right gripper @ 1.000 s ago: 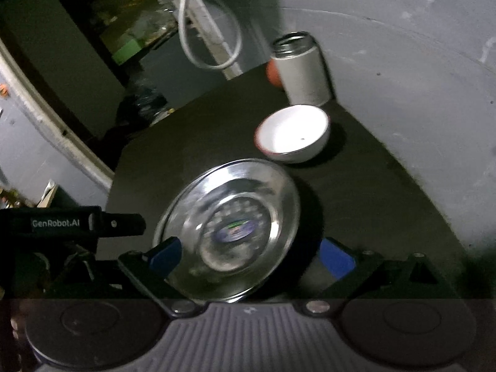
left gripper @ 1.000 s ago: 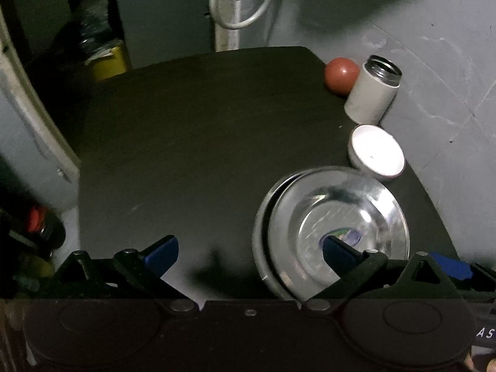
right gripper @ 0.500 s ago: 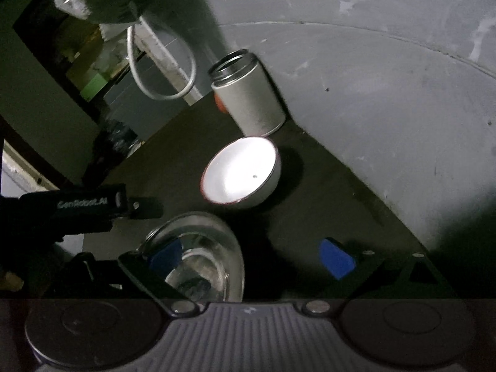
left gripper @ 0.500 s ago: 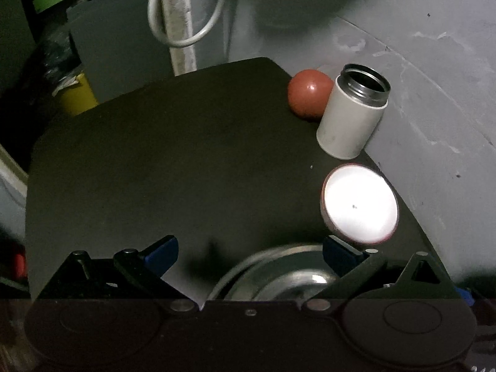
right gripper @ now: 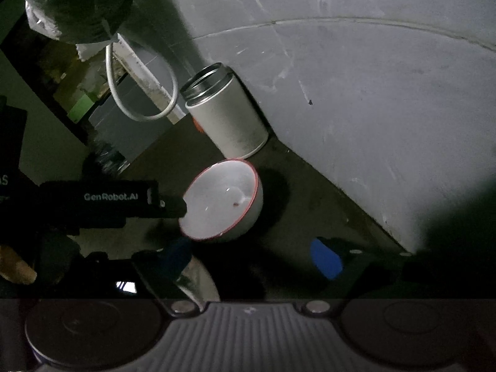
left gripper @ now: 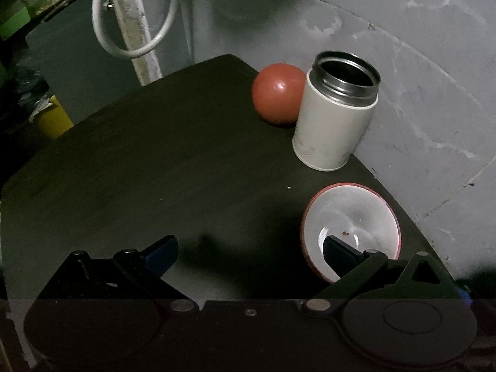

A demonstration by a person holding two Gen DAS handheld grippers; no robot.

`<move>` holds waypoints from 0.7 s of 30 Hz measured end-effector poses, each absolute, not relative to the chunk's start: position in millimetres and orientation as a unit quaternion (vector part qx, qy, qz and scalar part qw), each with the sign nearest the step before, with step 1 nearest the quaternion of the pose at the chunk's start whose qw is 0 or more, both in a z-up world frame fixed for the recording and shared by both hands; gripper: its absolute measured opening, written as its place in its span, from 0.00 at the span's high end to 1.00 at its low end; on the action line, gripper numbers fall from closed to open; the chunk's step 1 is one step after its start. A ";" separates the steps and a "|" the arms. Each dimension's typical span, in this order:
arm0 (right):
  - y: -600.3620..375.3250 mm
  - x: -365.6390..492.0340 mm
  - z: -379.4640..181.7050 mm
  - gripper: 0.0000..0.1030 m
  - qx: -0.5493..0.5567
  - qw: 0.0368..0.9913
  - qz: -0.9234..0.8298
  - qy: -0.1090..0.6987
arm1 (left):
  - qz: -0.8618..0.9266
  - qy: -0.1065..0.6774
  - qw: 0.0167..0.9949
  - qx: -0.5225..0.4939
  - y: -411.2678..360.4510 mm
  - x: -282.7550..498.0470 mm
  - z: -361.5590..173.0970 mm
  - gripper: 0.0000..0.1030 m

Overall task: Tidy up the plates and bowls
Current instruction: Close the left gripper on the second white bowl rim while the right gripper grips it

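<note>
The white red-rimmed bowl point(left gripper: 350, 217) stands upright on the dark table point(left gripper: 155, 161) near the wall, with the left gripper point(left gripper: 248, 251) spread wide and empty, its right finger point(left gripper: 339, 255) reaching over the bowl's near rim. The right gripper point(right gripper: 254, 257) is also wide open, holding nothing, with a steel plate point(right gripper: 201, 282) showing dimly under its left finger point(right gripper: 173, 255). Just behind the bowl stands an open white canister point(left gripper: 334, 114), and a red ball point(left gripper: 276, 93) sits beside that.

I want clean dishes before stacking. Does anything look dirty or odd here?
Yes. The white bowl has a small dark reddish speck on its inner bottom, like a crumb or stain. The canister behind it stands open, no lid in view.
</note>
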State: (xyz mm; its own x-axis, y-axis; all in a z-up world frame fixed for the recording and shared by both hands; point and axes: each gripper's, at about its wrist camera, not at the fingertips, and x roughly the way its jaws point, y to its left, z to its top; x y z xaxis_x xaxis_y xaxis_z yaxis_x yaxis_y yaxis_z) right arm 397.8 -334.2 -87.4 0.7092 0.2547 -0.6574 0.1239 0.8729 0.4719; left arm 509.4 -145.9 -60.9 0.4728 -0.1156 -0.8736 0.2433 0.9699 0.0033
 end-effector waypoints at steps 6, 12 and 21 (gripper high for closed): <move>-334.2 410.3 -91.4 0.18 0.255 0.890 0.027 0.377 | -0.111 0.506 0.852 0.067 -155.0 516.9 -65.2 0.03; -331.4 417.6 -94.3 0.27 0.248 0.891 0.022 0.378 | -0.113 0.512 0.849 0.067 -158.1 521.0 -68.2 0.04; -330.1 425.3 -95.9 0.55 0.246 0.893 0.020 0.376 | -0.132 0.522 0.841 0.050 -158.9 524.0 -73.4 0.29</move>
